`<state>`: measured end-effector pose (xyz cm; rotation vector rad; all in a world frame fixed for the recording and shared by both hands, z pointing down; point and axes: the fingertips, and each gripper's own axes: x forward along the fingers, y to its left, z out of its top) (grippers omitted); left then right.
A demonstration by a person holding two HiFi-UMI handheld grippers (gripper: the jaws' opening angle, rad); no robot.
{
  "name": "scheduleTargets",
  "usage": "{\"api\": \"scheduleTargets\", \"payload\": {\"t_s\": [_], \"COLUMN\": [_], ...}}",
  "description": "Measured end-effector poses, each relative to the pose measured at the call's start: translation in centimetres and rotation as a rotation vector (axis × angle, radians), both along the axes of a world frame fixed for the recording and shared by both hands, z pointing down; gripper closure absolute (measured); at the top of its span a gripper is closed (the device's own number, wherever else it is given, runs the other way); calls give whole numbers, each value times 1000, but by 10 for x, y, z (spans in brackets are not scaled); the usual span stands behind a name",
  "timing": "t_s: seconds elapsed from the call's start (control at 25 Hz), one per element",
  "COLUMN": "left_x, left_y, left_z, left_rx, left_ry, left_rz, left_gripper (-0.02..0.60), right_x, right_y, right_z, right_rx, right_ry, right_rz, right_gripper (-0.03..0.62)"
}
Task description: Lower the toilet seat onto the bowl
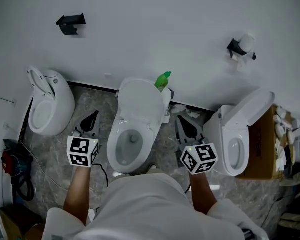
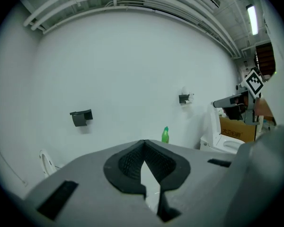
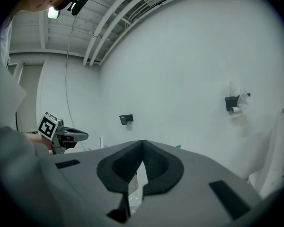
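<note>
A washroom mock-up is suggested: the middle toilet (image 1: 139,101) is flanked by a left toilet (image 1: 52,106) and right toilet (image 1: 235,134) (cardboard box (image 1: 262,149) beyond).

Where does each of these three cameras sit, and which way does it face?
Head view: on the person's head, looking steeply down at the middle toilet; forearms, left gripper and right gripper show.
Left gripper view: on the left gripper, facing the white wall; its shut jaws show, plus the right gripper at right.
Right gripper view: on the right gripper, facing the same wall; its shut jaws and the left gripper show.
All three share the black wall holder.
</note>
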<state>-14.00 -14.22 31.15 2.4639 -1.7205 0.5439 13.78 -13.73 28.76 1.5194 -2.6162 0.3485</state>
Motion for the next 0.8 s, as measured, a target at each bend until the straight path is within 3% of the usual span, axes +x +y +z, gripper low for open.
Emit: {"api": "scheduleTargets", "payload": {"t_s": [0.24,0.6,0.8], "left_x": [-18,-62,-69], "left_y": [12,38,54], "left_z": [-50,-108,-131], "left_rx": [114,254,309], "left_ry": [77,123,140], "left_rz": [-68,-178,-195], "left_gripper": [575,575,575], "right_x": [2,43,50], "right_y": [-15,-20,-16], "right_z": [-16,-33,-35], "right_rx": [36,58,63], "right_ry": [25,30,11], "right_rz": [-8,70,105], "right_gripper": [597,597,597]}}
